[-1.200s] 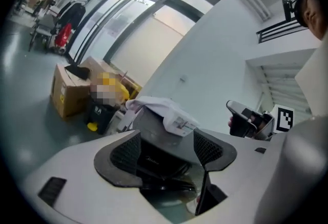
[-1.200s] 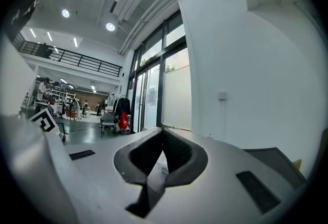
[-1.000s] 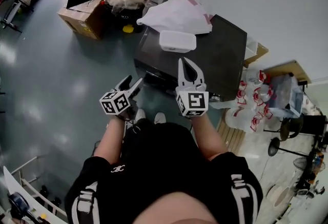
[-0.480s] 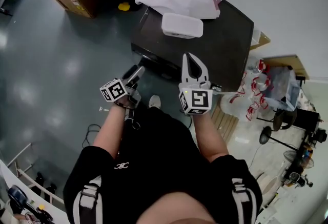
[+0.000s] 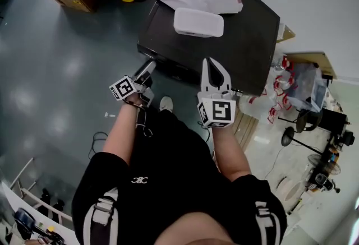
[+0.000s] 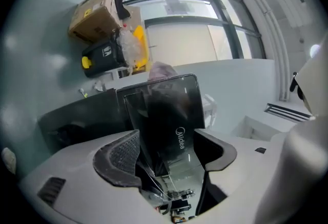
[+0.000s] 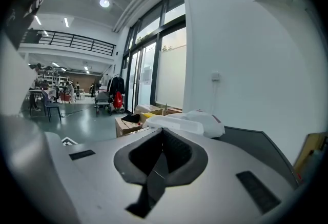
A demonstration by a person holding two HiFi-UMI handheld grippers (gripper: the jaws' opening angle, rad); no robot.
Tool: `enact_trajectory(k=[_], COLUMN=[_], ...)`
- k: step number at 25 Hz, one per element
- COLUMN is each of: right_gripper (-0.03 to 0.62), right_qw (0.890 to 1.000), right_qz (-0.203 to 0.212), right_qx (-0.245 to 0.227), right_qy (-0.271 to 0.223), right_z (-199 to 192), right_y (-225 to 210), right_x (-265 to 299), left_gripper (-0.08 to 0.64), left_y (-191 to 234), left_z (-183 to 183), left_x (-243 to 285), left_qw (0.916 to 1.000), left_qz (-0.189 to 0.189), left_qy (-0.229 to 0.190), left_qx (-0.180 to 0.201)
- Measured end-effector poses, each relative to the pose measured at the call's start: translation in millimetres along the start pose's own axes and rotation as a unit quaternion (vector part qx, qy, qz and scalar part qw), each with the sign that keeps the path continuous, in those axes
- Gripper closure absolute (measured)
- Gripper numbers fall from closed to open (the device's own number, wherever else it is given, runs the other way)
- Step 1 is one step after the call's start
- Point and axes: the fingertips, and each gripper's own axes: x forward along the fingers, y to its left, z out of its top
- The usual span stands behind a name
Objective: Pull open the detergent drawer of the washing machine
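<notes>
Left gripper [image 5: 147, 69] sits at the washer's [image 5: 235, 42] front left corner, fingers [image 6: 120, 156] wide apart, with the glossy Midea panel [image 6: 169, 110] framed between them; contact unclear. Can't tell the drawer apart from that panel. Right gripper [image 5: 211, 65] is over the front edge, fingers closed on nothing. White box [image 5: 198, 22] on top.

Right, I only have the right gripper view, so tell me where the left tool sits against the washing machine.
Observer: The left tool is at the washing machine's front face, near its left corner.
Operator: Report its jaws.
Observer: Apart, with the glossy logo panel framed between them; contact I cannot tell.
Operator: Now place the right tool from above.
Observer: It hovers over the front edge, short of the white tray.
</notes>
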Motion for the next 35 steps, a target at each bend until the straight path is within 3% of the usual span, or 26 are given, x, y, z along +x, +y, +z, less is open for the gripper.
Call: enact_trajectory(k=[2, 3, 8, 15, 21, 28, 35], right_gripper=[0.589, 0.589, 0.589, 0.589, 0.589, 0.589, 0.589], right_qw=[1.000, 1.000, 1.000, 0.999, 0.999, 0.998, 0.998], right_qz=[-0.005, -0.007, -0.015, -0.027, -0.034, -0.049, -0.045], right_qx=[0.001, 0.001, 0.000, 0.005, 0.008, 0.013, 0.017], right_qy=[0.004, 0.006, 0.015, 0.028, 0.032, 0.047, 0.048], right_z=[-3, -4, -11, -16, -19, -31, -31], right_y=[-3, -4, -10, -15, -11, -15, 2], right_x=[1, 1, 2, 2, -6, -16, -23], left_gripper=[0.244, 0.244, 0.244, 0.257, 0.298, 0.321, 0.342], left_y=[-8, -8, -2, -9, -13, -8, -6], left_z=[-1, -1, -2, -3, -2, -2, -5], left_x=[10, 13, 24, 33, 34, 36, 32], left_qw=[0.9976, 0.9969, 0.9967, 0.9895, 0.9775, 0.9774, 0.9776], left_qz=[-0.040, -0.046, -0.059, -0.129, -0.197, -0.205, -0.199], left_qy=[-0.012, -0.013, 0.006, 0.030, 0.054, 0.041, 0.052], left_qx=[-0.055, -0.062, -0.055, -0.058, -0.052, -0.035, -0.044])
